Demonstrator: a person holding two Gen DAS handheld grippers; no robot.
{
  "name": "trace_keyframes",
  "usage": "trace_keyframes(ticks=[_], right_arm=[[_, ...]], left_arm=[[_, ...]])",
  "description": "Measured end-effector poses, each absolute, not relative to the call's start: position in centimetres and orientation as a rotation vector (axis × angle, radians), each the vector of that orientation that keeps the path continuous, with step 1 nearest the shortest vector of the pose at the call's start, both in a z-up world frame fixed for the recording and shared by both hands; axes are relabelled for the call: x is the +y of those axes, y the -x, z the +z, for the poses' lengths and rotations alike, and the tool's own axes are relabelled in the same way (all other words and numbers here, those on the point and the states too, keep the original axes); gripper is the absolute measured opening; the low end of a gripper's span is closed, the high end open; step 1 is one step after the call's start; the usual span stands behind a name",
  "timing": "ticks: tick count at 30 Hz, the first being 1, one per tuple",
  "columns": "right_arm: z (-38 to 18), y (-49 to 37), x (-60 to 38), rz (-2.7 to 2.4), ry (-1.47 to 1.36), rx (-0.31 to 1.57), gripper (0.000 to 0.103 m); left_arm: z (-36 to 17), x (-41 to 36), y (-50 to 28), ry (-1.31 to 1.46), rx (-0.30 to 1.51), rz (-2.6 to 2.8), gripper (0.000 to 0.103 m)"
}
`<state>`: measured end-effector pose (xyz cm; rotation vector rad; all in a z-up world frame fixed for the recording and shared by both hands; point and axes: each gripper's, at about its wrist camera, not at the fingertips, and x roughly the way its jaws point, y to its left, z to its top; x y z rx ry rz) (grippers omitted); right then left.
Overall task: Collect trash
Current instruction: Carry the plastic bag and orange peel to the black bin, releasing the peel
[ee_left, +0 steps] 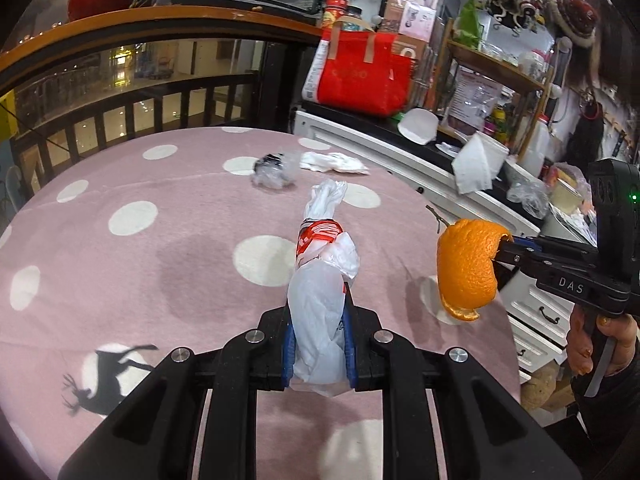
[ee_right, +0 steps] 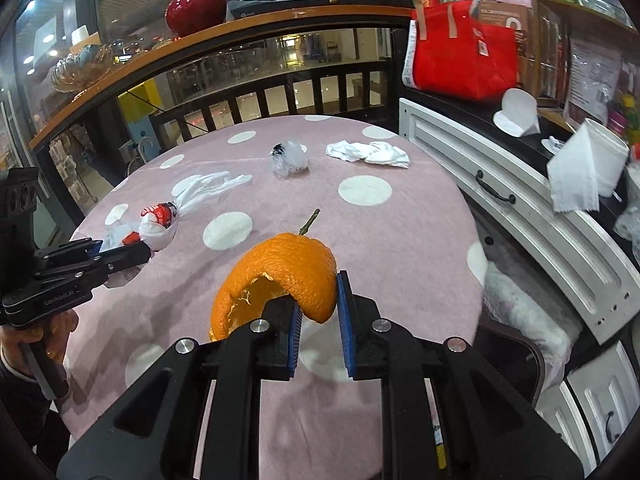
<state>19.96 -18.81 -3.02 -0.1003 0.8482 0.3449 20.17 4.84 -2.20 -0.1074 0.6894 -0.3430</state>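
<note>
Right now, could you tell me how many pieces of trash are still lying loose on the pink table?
2: a crumpled clear wrapper near the far middle and a crumpled white tissue just right of it, apart. A small twig also lies nearer. Others may be hidden behind the grippers.

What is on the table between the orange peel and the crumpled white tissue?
Only a small twig lies between the orange peel and the tissue; otherwise bare tablecloth, seen from the right wrist.

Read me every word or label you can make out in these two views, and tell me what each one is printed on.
"DAS": white letters on the black body of the right gripper, which holds the orange peel.
"GenRobot.AI": small white print on the body of the left gripper, which holds the plastic bag.
Red tote bag, its white tags, the pink boxes and shelf papers: print too small or blurred to read.
</note>
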Motion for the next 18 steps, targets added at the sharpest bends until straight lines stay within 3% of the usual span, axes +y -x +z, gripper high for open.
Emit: trace_keyframes(ticks=[18], right_arm=[[-2.0,-13.4,-30.8,0.118,0.002,0.828,0.017]], left_arm=[[-1.4,-4.6,-16.3,0.056,0.656,-0.522,0.018]])
